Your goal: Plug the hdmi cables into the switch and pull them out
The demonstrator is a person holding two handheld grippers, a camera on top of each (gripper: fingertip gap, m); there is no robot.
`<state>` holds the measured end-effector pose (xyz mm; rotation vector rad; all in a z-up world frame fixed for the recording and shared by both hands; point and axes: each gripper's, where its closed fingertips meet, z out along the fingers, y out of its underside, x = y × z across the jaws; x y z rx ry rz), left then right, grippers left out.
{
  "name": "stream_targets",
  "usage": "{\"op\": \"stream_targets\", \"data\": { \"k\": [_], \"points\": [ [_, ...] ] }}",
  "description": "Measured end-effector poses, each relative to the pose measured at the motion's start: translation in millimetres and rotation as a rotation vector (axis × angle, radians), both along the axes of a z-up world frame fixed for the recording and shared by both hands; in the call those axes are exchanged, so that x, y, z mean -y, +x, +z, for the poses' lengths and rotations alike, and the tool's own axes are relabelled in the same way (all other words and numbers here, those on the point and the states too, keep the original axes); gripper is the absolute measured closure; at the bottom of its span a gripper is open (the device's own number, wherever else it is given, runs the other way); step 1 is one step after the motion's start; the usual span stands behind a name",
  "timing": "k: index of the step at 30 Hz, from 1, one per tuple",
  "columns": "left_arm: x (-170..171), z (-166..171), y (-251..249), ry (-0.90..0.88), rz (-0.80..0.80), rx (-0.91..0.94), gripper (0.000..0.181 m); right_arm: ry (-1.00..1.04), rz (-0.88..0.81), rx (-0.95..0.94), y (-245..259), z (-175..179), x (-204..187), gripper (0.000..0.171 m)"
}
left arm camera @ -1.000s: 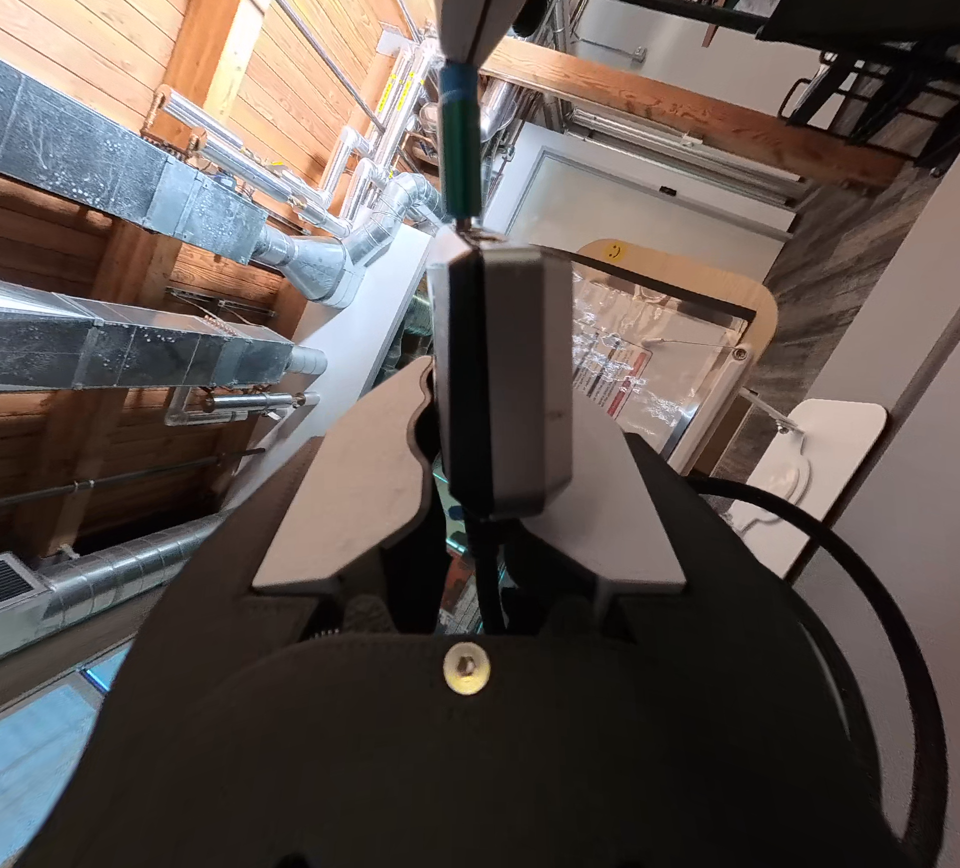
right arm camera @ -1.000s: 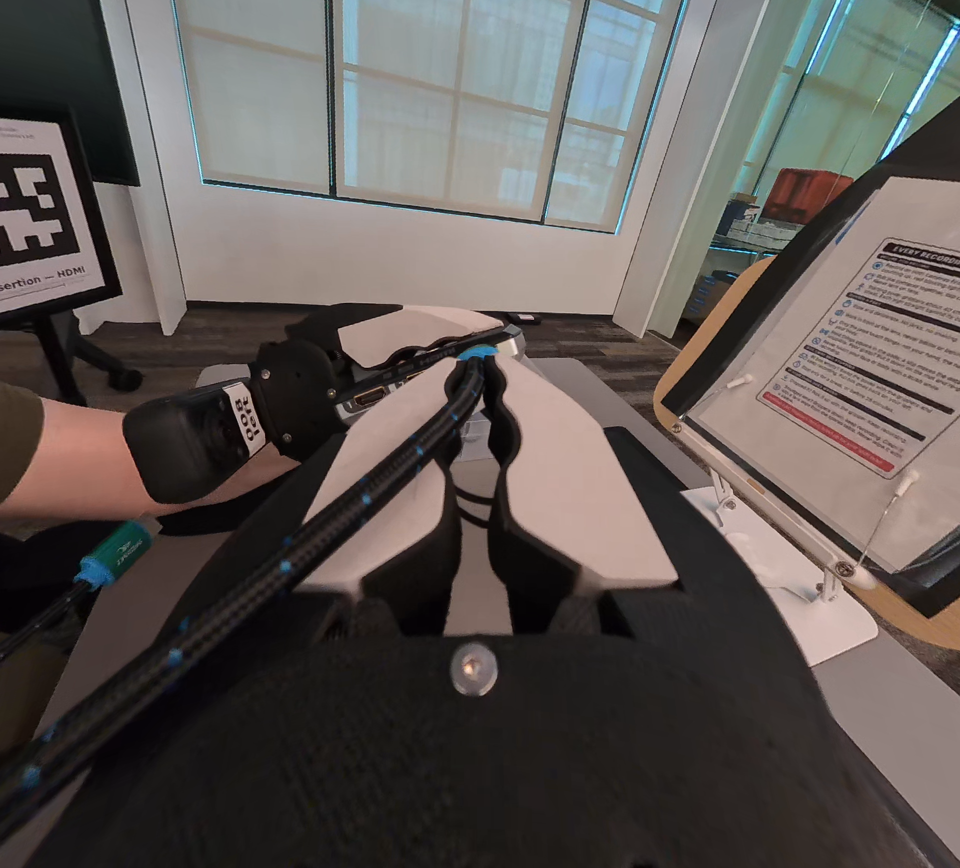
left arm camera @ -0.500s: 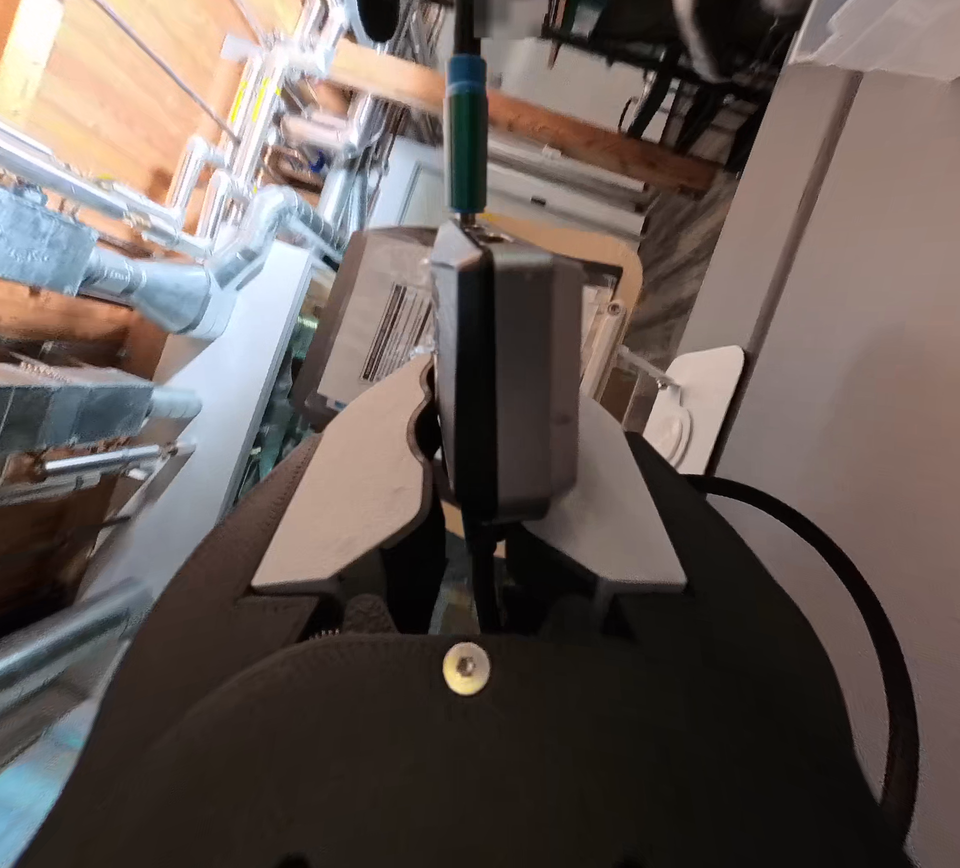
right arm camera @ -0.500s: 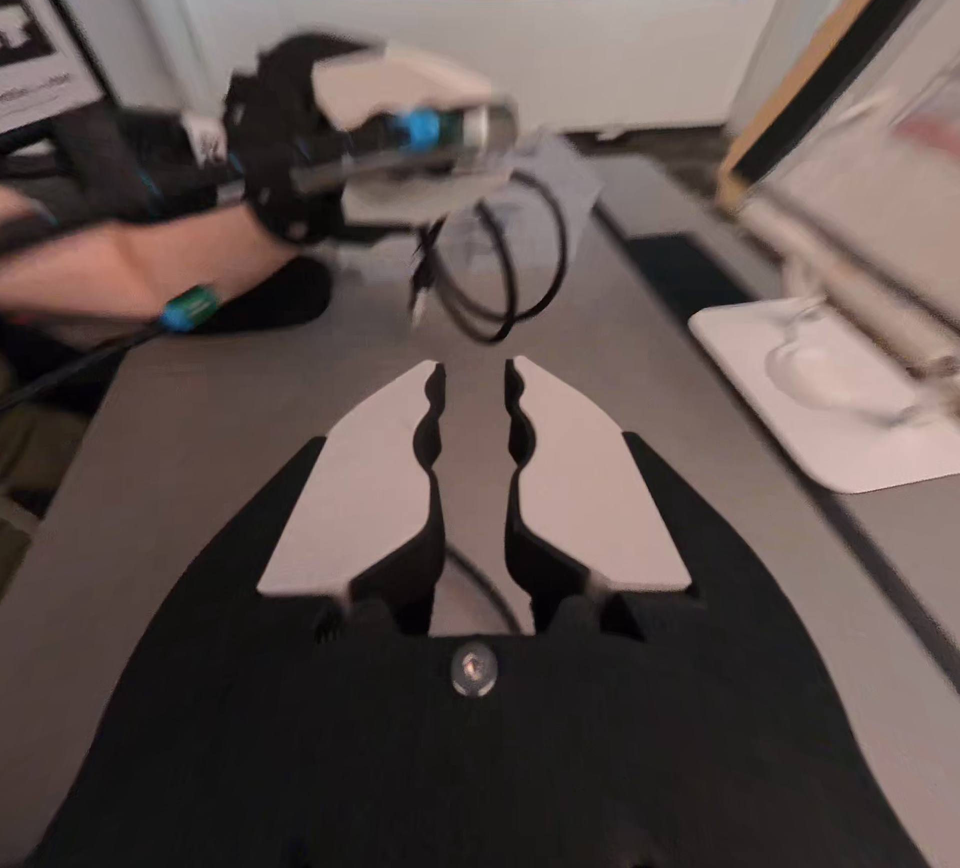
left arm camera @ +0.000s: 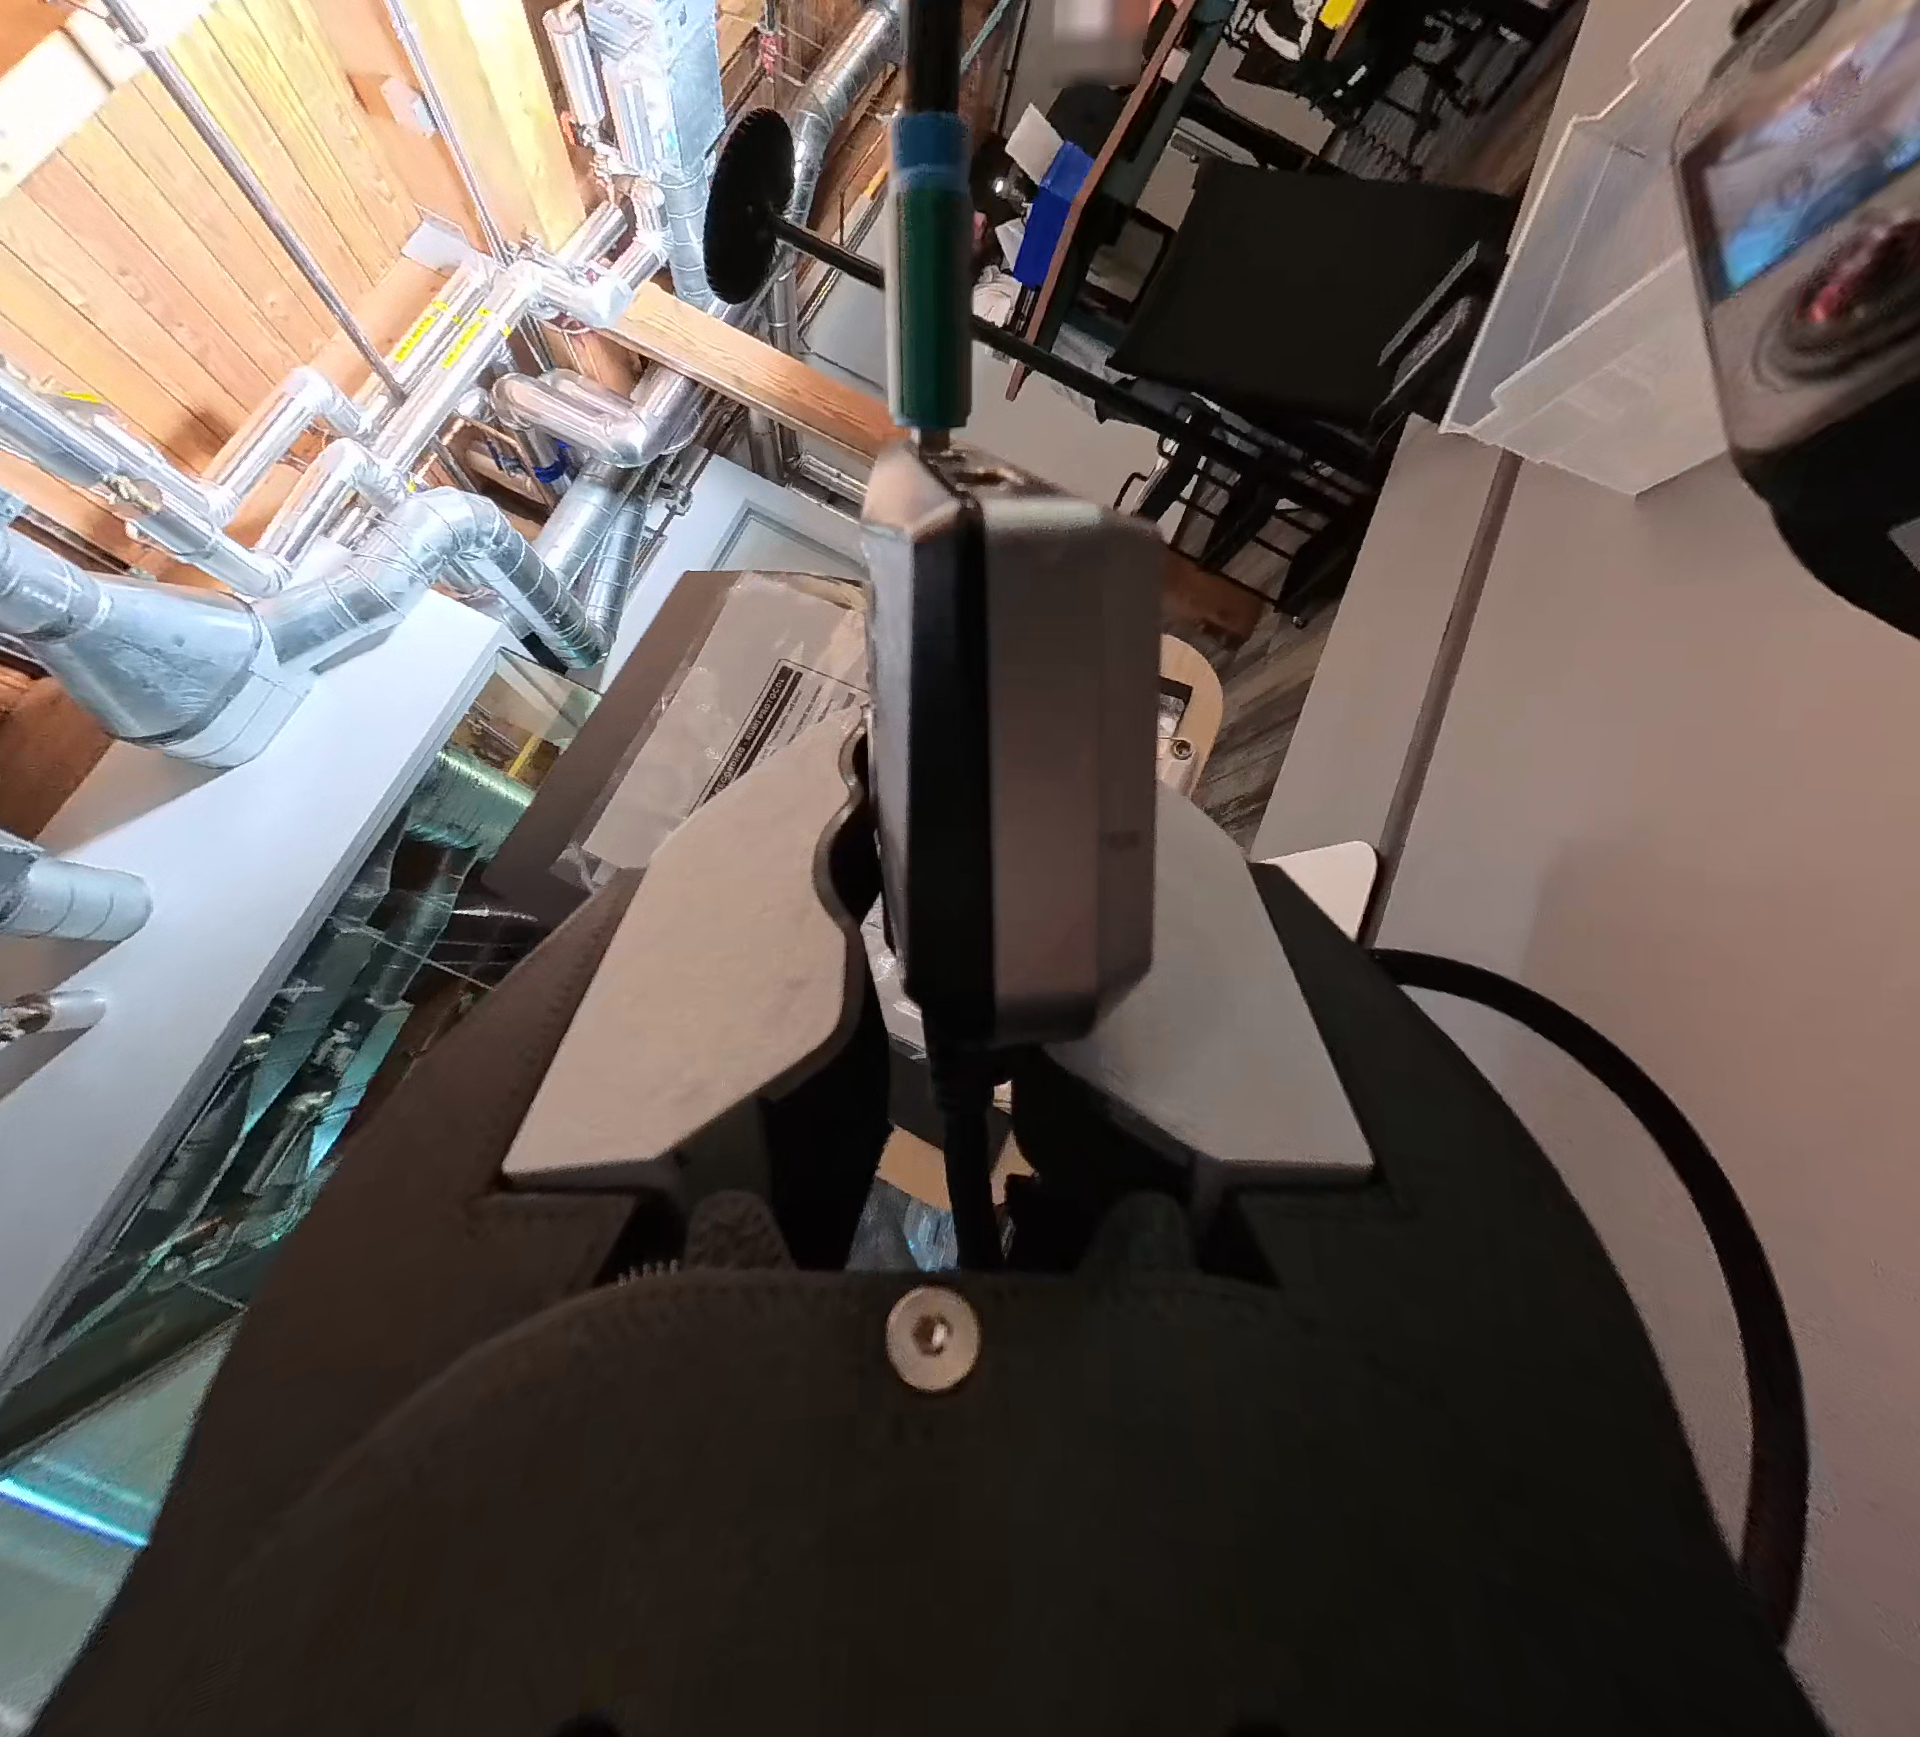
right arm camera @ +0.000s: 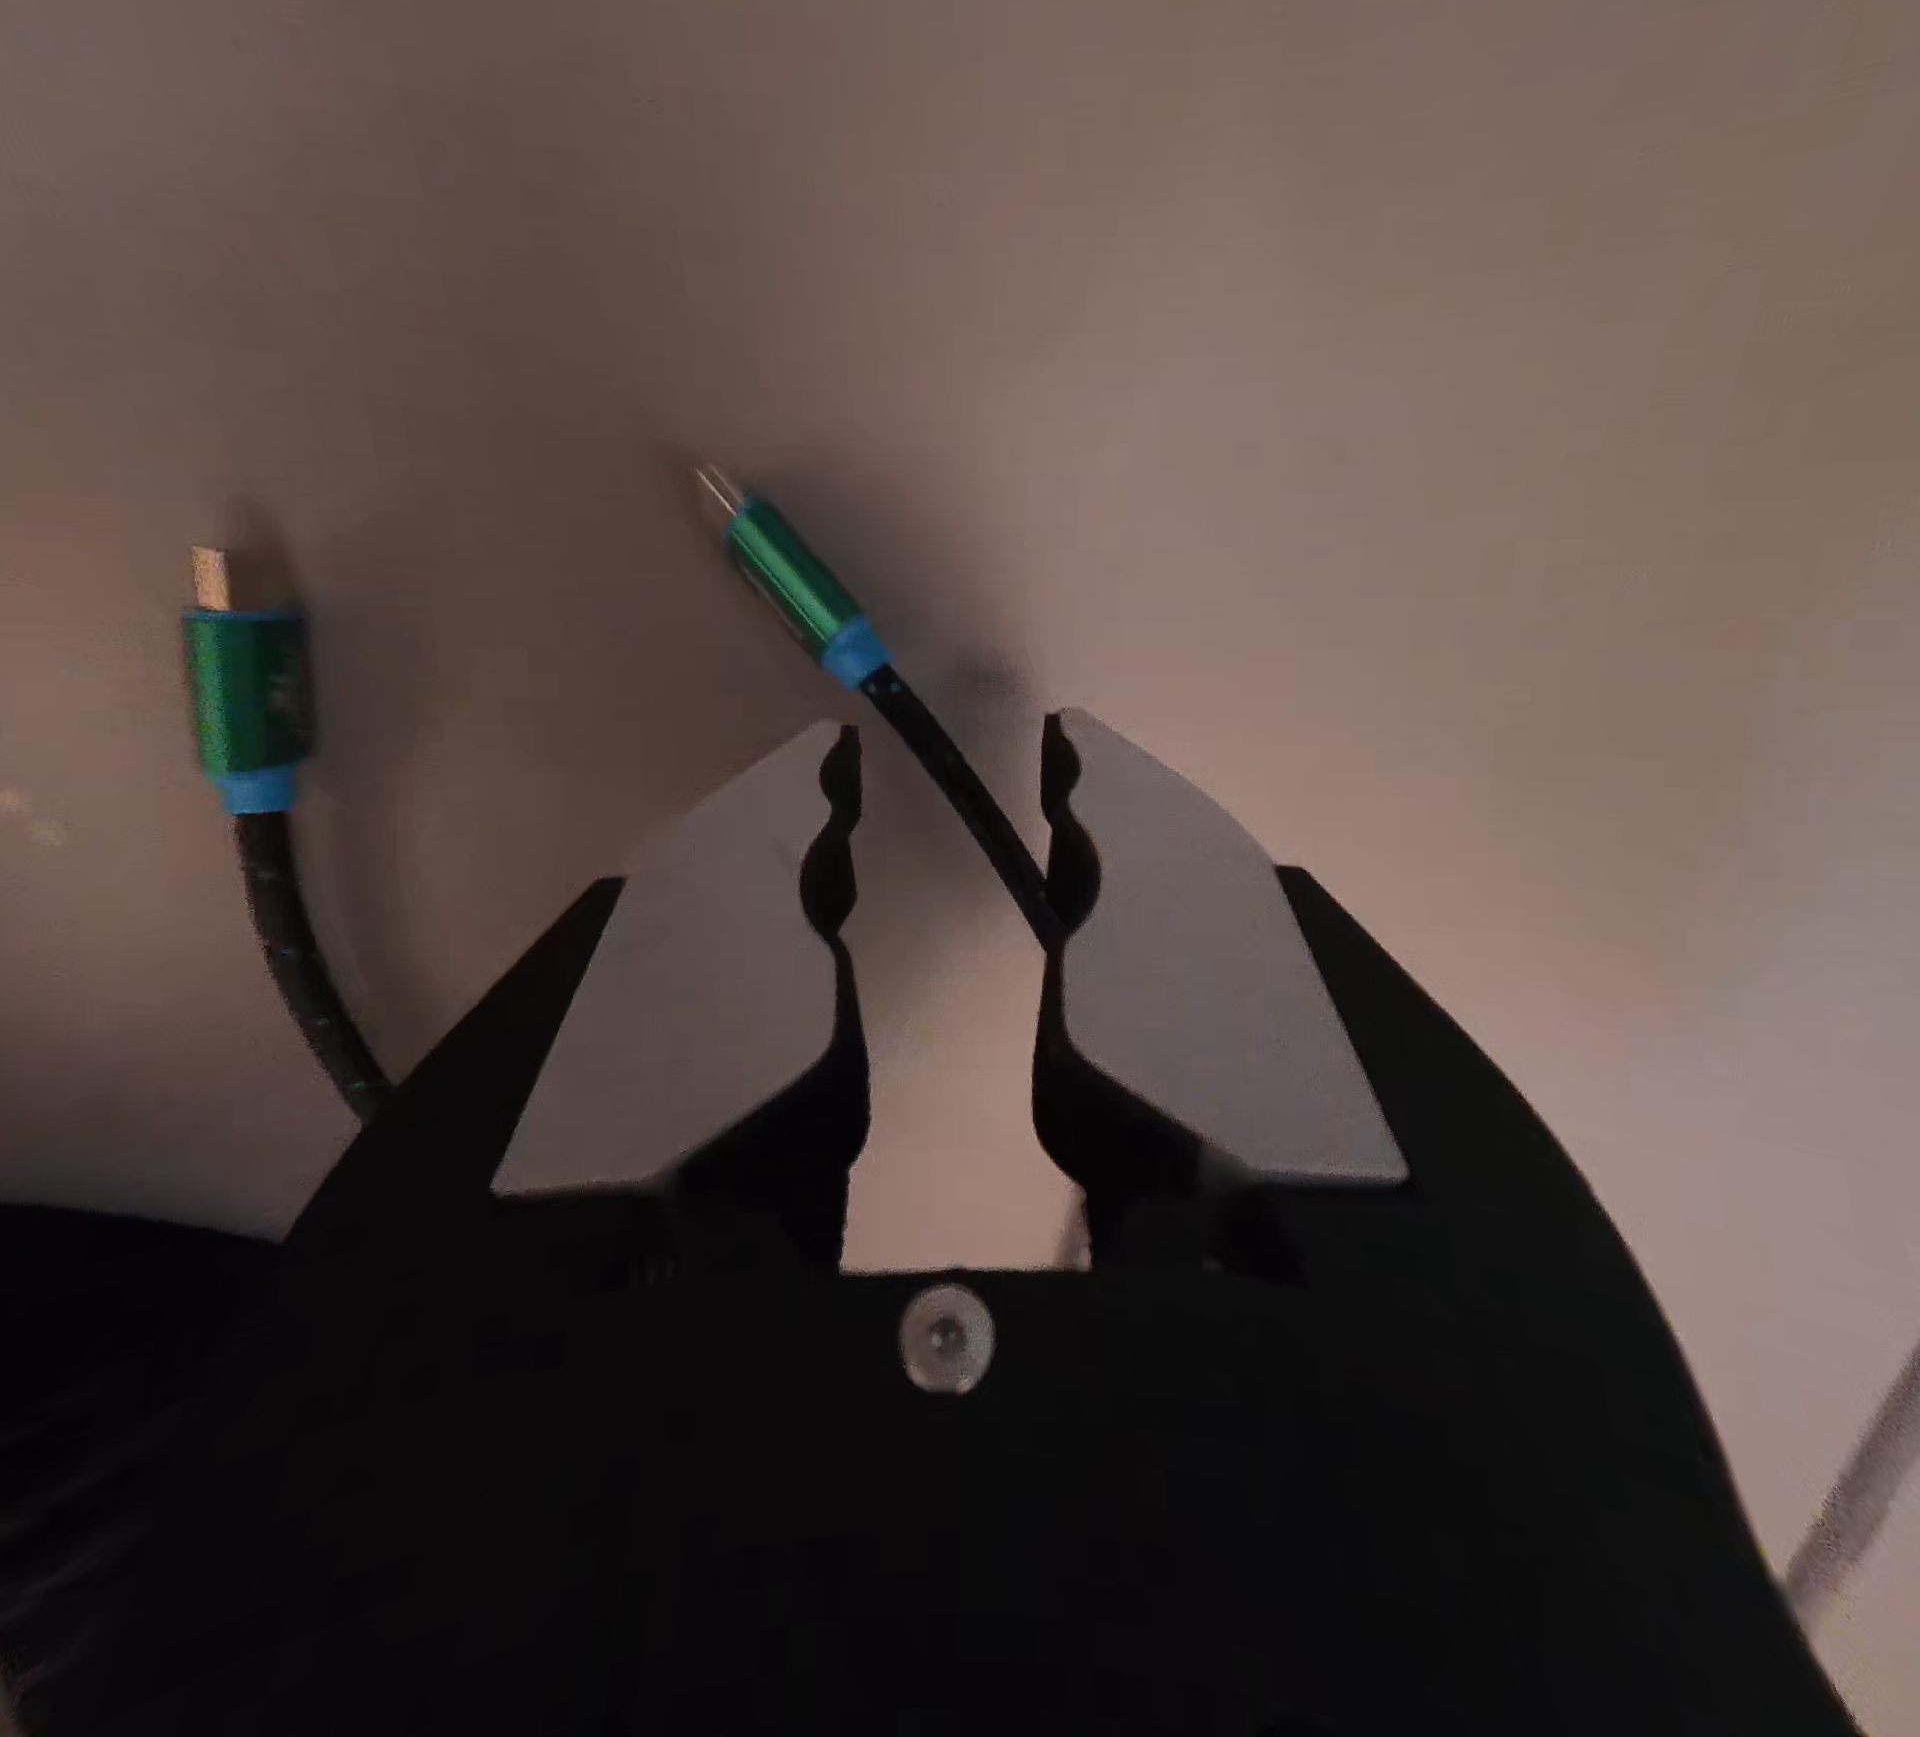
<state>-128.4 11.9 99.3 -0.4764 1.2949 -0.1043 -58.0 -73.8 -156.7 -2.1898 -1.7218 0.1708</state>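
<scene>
In the left wrist view my left gripper [left arm camera: 1003,752] is shut on the grey HDMI switch [left arm camera: 1023,752], held on edge in the air. A green-shelled HDMI plug [left arm camera: 932,316] with a blue collar sits in its far end, its black cable running up out of view. In the right wrist view my right gripper [right arm camera: 948,726] is open, close above the table [right arm camera: 1143,233]. A loose green HDMI plug [right arm camera: 795,584] lies just beyond the fingertips, its braided cable [right arm camera: 971,804] passing between the jaws. A second green HDMI plug [right arm camera: 244,690] lies at the left.
The switch's own black lead [left arm camera: 1683,1199] loops at the right in the left wrist view. The camera [left arm camera: 1808,212] of the other gripper shows at the upper right. A black stand with a clear sheet [left arm camera: 727,700] is behind the switch.
My right gripper let go of the plugged cable, opened, drew back from the switch and came down over the two loose plugs on the table. My left gripper turned while holding the switch.
</scene>
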Motion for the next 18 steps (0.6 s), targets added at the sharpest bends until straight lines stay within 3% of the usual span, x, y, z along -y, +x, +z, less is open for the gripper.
{"op": "stream_targets", "data": {
  "k": [1,2,7,10,18],
  "points": [
    [0,-1,-1,0.008,-0.001,-0.007,0.156,-0.011,-0.007,0.031,4,-5,0,0.141],
    [0,-3,0,0.024,0.003,-0.016,0.156,-0.040,-0.011,0.038,6,-9,2,0.153],
    [-3,-25,9,0.066,0.025,-0.115,0.157,-0.082,-0.063,0.025,25,9,8,0.163],
    [-4,-38,15,0.042,0.016,-0.155,0.157,0.056,-0.157,-0.079,42,51,-1,0.164],
    [-8,-99,42,0.069,0.057,-0.360,0.157,0.461,-0.604,-0.145,124,154,-16,0.164]
  ]
}}
